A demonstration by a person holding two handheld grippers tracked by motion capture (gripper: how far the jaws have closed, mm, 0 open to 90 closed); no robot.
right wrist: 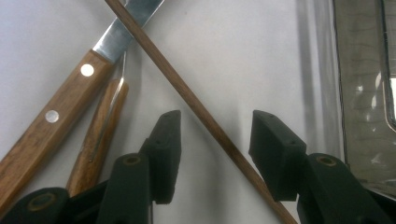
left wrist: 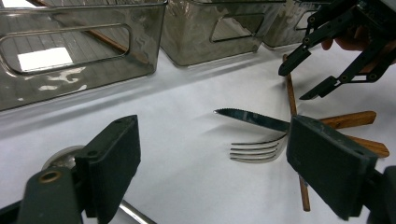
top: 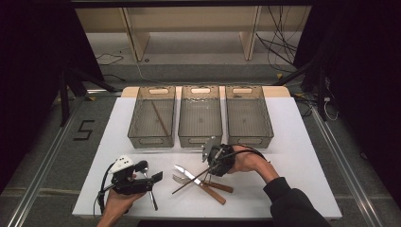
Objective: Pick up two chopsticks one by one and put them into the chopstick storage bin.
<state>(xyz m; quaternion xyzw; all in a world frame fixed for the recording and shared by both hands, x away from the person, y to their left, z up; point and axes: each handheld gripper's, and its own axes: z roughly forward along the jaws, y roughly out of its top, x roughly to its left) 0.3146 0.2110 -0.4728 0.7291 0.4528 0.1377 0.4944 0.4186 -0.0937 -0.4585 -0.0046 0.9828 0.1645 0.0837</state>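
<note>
A thin brown chopstick (top: 189,182) lies slanted across a wooden-handled knife (top: 185,173) and fork (top: 178,179) near the table's front middle. My right gripper (top: 210,166) is low over the chopstick's upper end. In the right gripper view the chopstick (right wrist: 205,116) runs diagonally between the jaws of the right gripper (right wrist: 215,121), whose pads stand apart from it. The knife handle (right wrist: 51,121) and fork handle (right wrist: 100,135) lie to its left. My left gripper (top: 150,171) is open at the front left, over a metal spoon (top: 152,196). The left gripper (left wrist: 212,135) holds nothing.
Three smoky clear bins stand in a row at the back: the left bin (top: 150,140) holds another chopstick (top: 160,118); the middle bin (top: 198,140) and right bin (top: 249,140) look bare. The right gripper (left wrist: 322,70) works just in front of them.
</note>
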